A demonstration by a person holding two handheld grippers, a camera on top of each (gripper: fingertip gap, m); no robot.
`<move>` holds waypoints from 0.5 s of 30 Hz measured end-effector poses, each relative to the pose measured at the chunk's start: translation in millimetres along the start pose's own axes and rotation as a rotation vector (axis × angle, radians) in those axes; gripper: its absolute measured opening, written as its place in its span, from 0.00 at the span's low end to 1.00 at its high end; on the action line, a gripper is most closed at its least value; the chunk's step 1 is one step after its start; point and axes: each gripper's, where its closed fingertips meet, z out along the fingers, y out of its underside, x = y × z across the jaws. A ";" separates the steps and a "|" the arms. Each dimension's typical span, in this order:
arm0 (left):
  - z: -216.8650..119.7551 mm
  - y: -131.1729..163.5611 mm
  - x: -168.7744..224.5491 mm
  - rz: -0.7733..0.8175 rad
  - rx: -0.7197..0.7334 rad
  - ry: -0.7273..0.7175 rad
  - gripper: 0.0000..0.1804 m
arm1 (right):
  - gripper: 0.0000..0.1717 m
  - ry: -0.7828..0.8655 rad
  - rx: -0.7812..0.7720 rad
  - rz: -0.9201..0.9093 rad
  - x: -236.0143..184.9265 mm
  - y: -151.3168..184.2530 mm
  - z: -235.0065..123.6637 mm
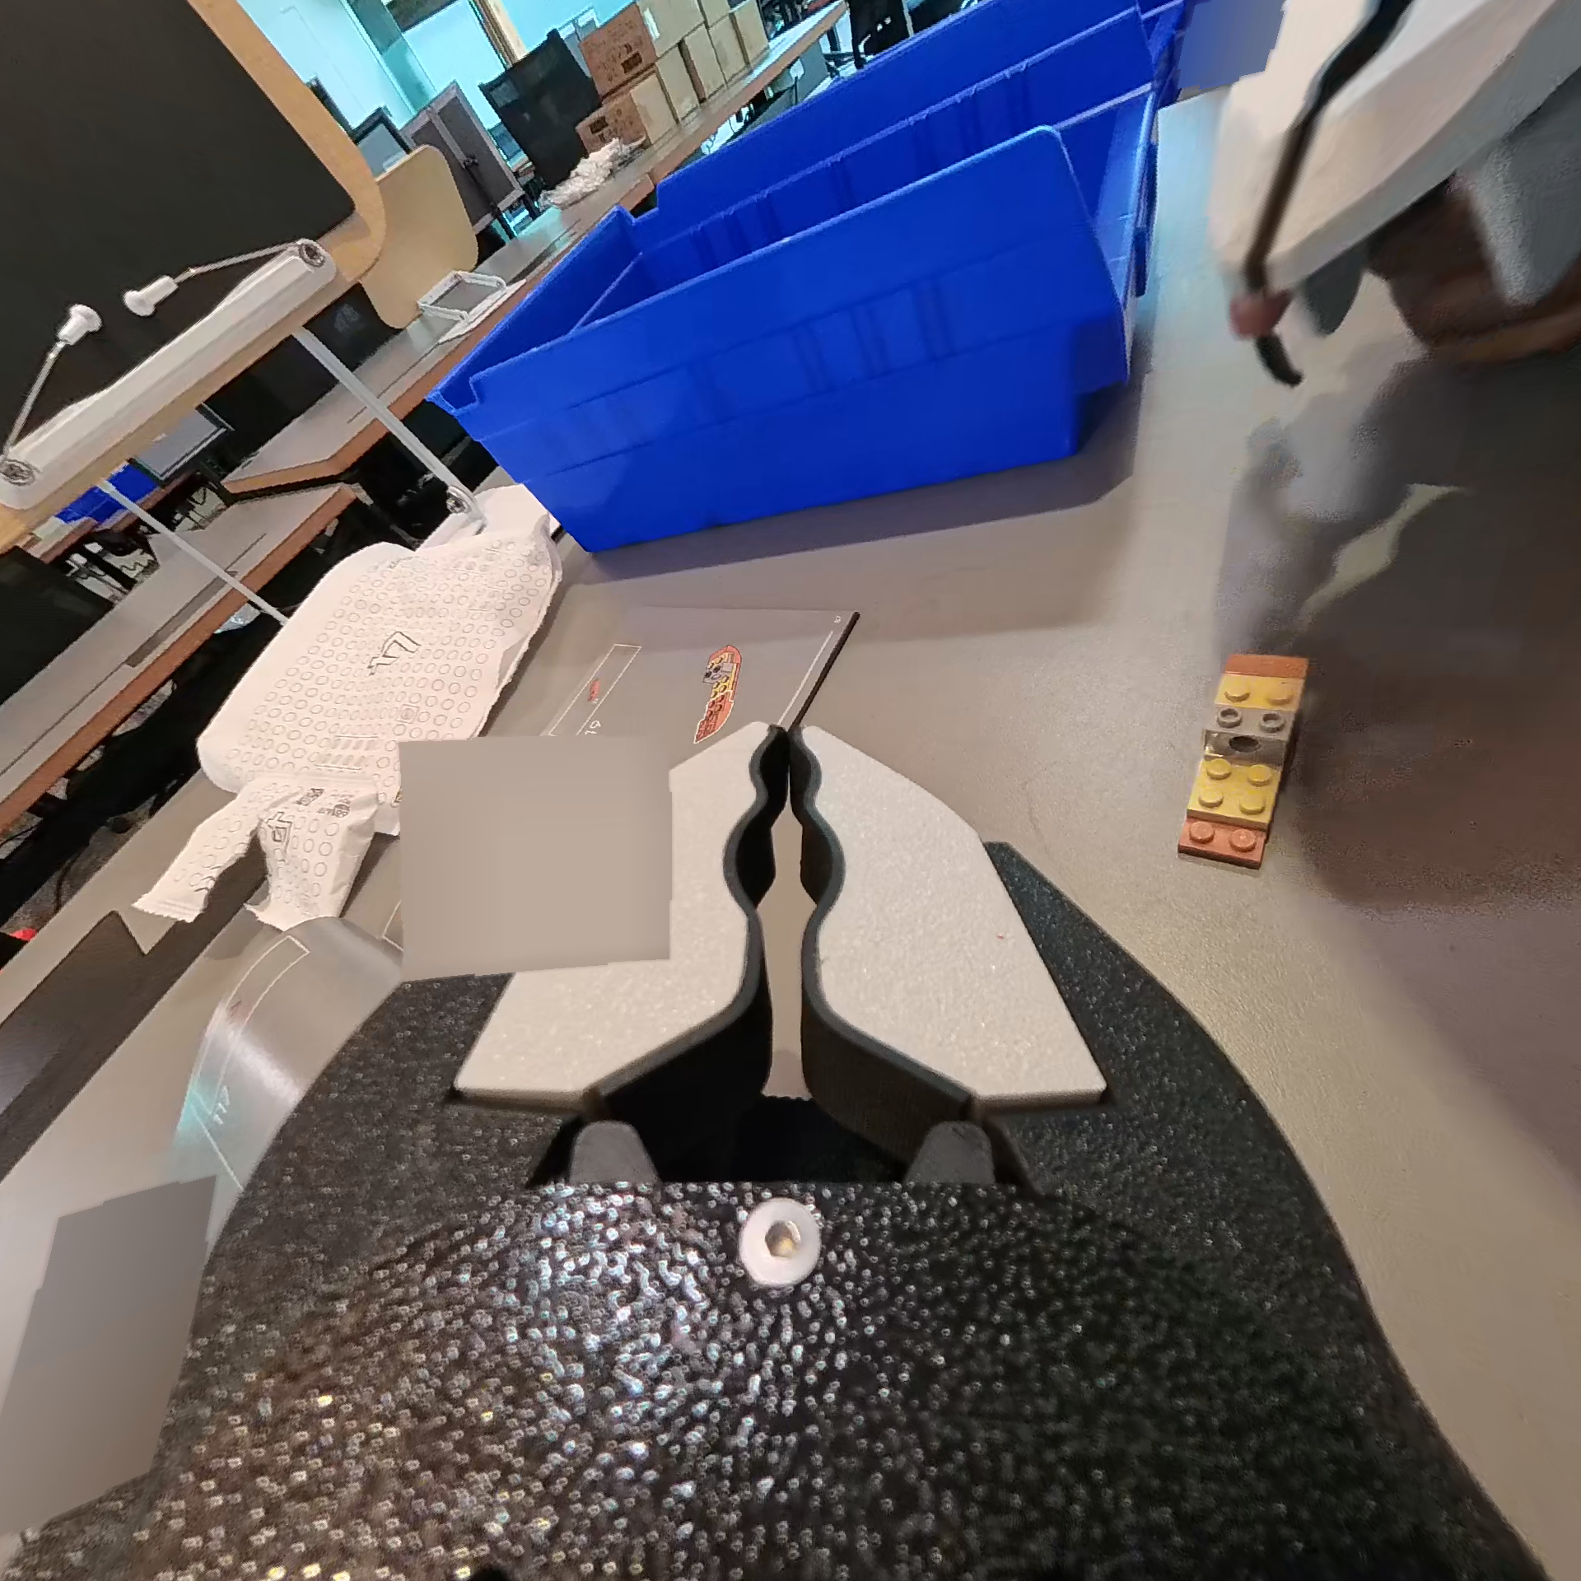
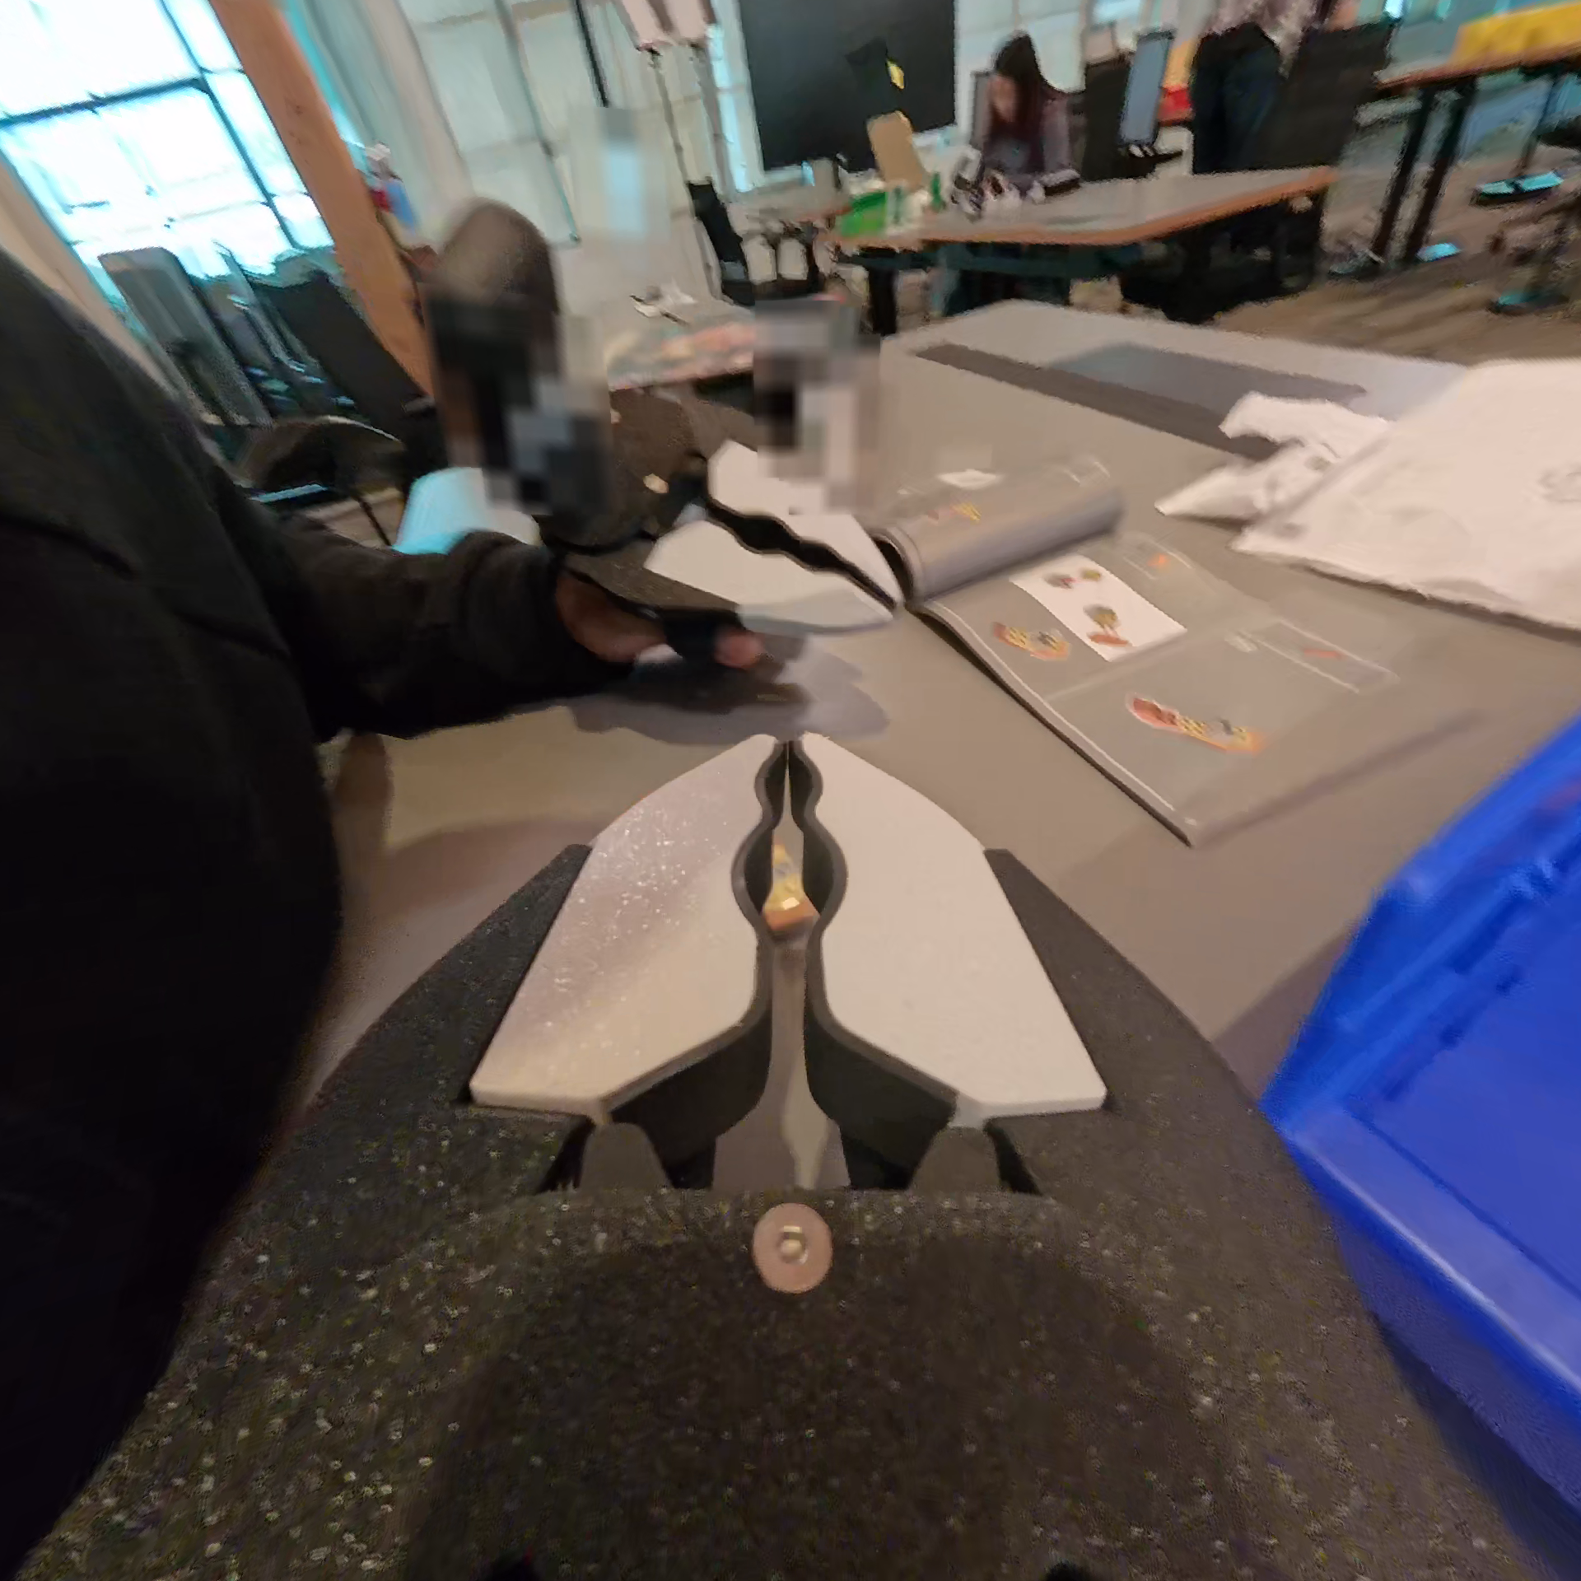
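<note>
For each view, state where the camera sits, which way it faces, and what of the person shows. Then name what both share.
Left wrist view: on the left gripper, jaws closed, facing an open instruction booklet, blue bins, a brick assembly.
Right wrist view: on the right gripper, jaws closed, facing the person's hand, dark sleeve, left gripper.
Shared: booklet, bins, grey table.

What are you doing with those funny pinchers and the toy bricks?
A person holds a hand-held gripper in each hand over a grey table. The left hand-held gripper is shut, its tips at the edge of an open instruction booklet. The right hand-held gripper is shut too, hanging above a small stack of toy bricks, which shows through the gap behind its tips. Blue bins and torn paper bags lie nearby.
</note>
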 end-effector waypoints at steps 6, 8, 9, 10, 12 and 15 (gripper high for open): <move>-0.3 0.2 -0.8 0.011 -0.003 -0.015 0.00 | 0.00 -0.182 0.065 0.034 -40.7 -54.5 -32.3; -0.3 0.7 -0.8 0.015 -0.006 -0.017 0.00 | 0.00 -0.159 0.070 0.000 -37.0 -77.3 -55.8; -0.2 0.6 -0.7 0.016 -0.007 -0.018 0.00 | 0.00 -0.126 0.067 -0.026 -30.8 -88.5 -68.1; -0.1 0.7 -0.6 0.018 -0.008 -0.017 0.00 | 0.00 -0.088 0.059 -0.060 -22.9 -98.7 -80.1; 0.3 1.4 -0.7 0.022 -0.012 -0.019 0.00 | 0.00 0.015 0.025 -0.161 2.2 -114.7 -100.4; 1.0 2.3 -1.8 0.025 -0.017 -0.024 0.00 | 0.00 0.202 -0.053 -0.308 62.0 -133.1 -121.7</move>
